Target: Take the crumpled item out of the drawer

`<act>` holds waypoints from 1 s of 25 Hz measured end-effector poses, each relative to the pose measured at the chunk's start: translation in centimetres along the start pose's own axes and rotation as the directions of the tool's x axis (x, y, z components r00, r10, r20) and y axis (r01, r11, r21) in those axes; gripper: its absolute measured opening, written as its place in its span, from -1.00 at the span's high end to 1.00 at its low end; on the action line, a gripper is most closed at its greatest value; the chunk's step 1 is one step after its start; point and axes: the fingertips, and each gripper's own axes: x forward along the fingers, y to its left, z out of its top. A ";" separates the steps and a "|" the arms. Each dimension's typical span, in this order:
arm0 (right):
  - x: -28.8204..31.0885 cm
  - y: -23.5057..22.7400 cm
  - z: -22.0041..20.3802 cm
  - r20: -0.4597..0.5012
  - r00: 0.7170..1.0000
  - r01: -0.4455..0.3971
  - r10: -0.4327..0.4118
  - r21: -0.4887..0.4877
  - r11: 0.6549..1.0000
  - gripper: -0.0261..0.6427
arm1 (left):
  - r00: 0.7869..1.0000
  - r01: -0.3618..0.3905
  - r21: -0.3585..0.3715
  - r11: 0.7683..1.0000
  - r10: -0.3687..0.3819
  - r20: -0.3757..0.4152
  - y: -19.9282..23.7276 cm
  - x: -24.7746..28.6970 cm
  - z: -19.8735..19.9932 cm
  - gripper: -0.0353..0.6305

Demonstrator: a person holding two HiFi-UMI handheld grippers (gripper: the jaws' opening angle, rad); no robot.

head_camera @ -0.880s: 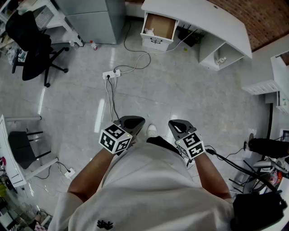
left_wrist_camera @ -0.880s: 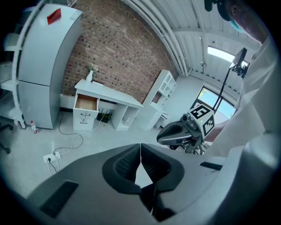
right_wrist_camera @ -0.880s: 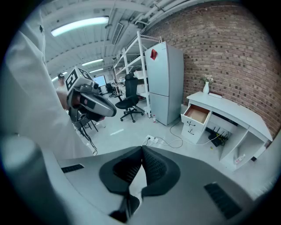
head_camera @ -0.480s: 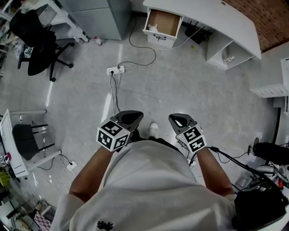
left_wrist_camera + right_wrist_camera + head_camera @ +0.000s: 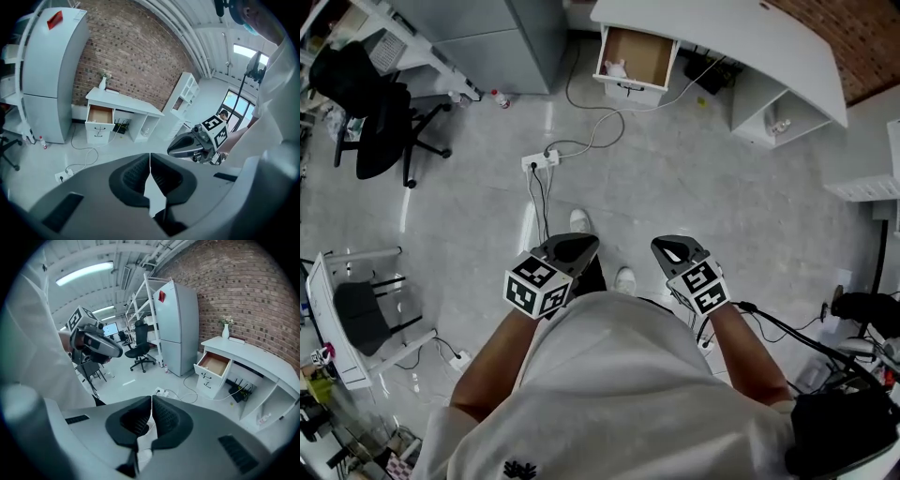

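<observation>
Because the crumpled item (image 5: 616,67) is a small white wad that looks like paper or tissue, it should be light and soft and should give under any pinch. A gentle grip across its raised middle or on a jutting fold would likely do, and a hard squeeze would only flatten it. It lies in the near-left corner of the open drawer (image 5: 639,52), close against the side wall; the rest of the brown drawer bottom shows bare. That corner leaves room mainly from above or from the right. The drawer is pulled out of the white bench (image 5: 741,37) along the brick wall, well apart from both grippers across a stretch of grey floor (image 5: 694,178). The left gripper (image 5: 574,247) and right gripper (image 5: 673,251) hang side by side in front of the person's waist, pointed toward the bench. In the gripper views the left fingers (image 5: 133,176) meet with nothing between them, and the right fingers (image 5: 166,418) are likewise pressed together and empty, so one pair must spread before any grasp. On the way lie a power strip (image 5: 539,159) and its trailing cable (image 5: 595,127), worth stepping around. A grey refrigerator (image 5: 502,37) stands left of the drawer, with a black office chair (image 5: 380,103) farther left.
</observation>
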 end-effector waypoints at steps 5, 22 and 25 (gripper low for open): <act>4.9 -3.3 6.4 -0.024 0.998 0.062 -0.062 0.007 0.998 0.81 | 0.998 0.057 0.012 0.998 -0.057 0.013 7.8 0.0 5.6 0.82; 22.7 -22.1 24.5 -0.045 0.985 0.162 -0.168 -0.112 0.980 0.74 | 0.999 0.009 -0.056 0.998 -0.007 0.043 31.7 0.6 17.3 0.82; 26.1 -27.3 26.1 -0.052 0.986 0.153 -0.160 -0.117 0.981 0.74 | 0.998 -0.038 -0.093 0.995 0.043 0.055 34.9 2.4 20.1 0.82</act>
